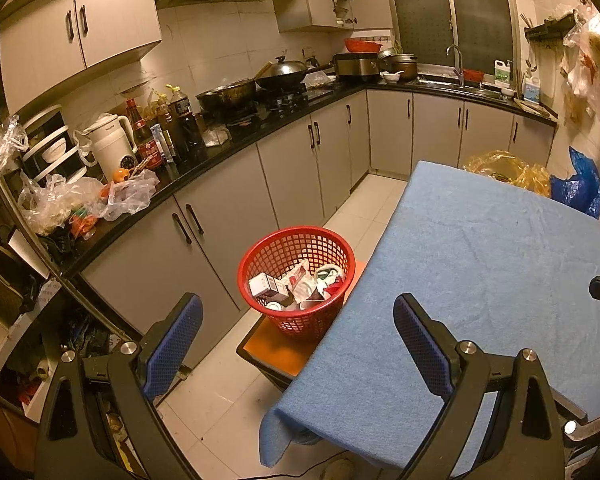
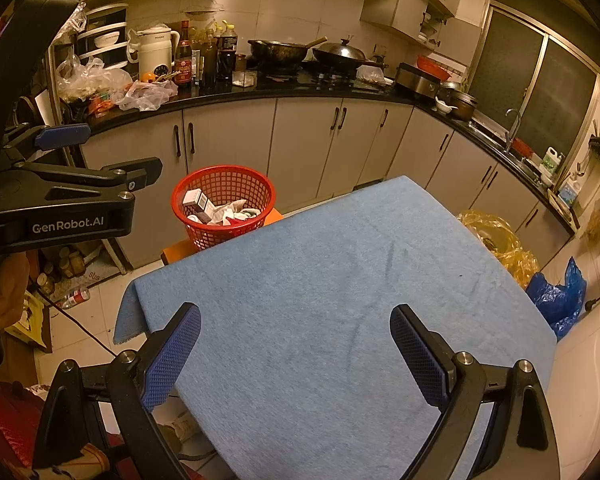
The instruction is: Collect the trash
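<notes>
A red mesh basket (image 1: 297, 280) (image 2: 223, 205) stands on an orange stool (image 1: 278, 346) at the table's left edge. It holds small cartons, crumpled wrappers and paper (image 1: 300, 286). My left gripper (image 1: 298, 350) hangs open over the table's near-left corner, nothing between its blue pads. My right gripper (image 2: 296, 354) is open too, above the blue tablecloth (image 2: 340, 280), empty. The left gripper (image 2: 100, 152) shows from the side at the left of the right wrist view, its fingers apart.
A black counter (image 1: 236, 136) with bottles, pans, a kettle and plastic bags runs along grey cabinets. A yellow bag (image 2: 500, 240) and a blue bag (image 2: 560, 296) lie on the floor beyond the table. Jars and a cable clutter the floor at left.
</notes>
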The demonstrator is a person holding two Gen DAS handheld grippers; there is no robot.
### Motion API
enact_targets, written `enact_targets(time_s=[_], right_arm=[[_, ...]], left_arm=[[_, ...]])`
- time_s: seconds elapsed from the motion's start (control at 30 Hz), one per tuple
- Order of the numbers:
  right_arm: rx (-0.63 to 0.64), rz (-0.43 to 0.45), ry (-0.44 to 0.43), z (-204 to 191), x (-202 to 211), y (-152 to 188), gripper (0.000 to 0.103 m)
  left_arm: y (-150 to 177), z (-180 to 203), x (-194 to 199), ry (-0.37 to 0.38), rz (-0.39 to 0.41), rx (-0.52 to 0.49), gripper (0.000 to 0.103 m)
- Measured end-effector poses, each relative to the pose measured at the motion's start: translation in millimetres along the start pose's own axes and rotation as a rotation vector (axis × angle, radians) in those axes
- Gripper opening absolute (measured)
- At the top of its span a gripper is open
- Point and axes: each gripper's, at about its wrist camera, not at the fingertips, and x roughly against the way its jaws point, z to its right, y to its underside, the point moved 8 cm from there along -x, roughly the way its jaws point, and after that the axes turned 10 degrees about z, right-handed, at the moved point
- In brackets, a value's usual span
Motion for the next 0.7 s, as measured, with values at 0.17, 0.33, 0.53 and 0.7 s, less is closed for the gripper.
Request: enact_targets(time_s=[0.17,0.33,0.53,0.7], right_arm=[[-0.009,-0.008,0.005,1.8,-3.5,1.7,0.097],[-0.031,-0.024,0.022,8.2,-6.0,8.0,0.097],[-0.12,-0.071,0.082,35.1,-6.2,30.7,0.097],[-0.244,-0.141,0.171,74.4,-1.2,71.4,0.097]], left_arm=[[6.6,3.4,-5.8,0.014,-0.003,-0.009,0.095],[9.2,14.2,-10.5,0.046,-0.014,-0.032,0.095],[18.6,48.6,-26.5,0.152,-0.072,-0.066,0.095],[40.2,99.5,-41.0,0.274,-0.123,-0.129,0.095]])
